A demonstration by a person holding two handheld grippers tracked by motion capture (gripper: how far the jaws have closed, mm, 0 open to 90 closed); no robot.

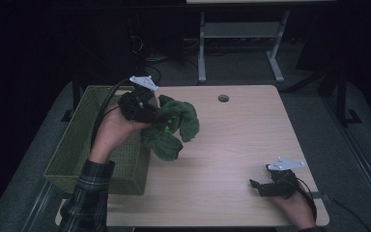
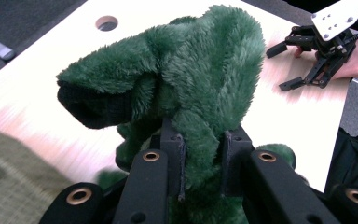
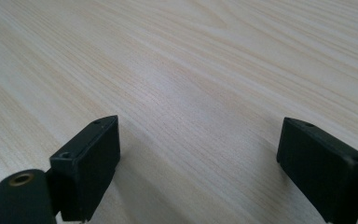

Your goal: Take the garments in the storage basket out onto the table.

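green plush toy (image 2: 191,84) | clamped in raised left tool (image 2: 204,161) | right tool (image 3: 200,168) wide open, empty, low over table (image 3: 177,70)

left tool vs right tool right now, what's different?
The left tool is shut on the green plush cloth; the right tool is open and holds nothing. In the high view the left tool is raised beside the green basket, while the right tool sits low at the table's near right corner. Both are black, two-jawed and hand-held.
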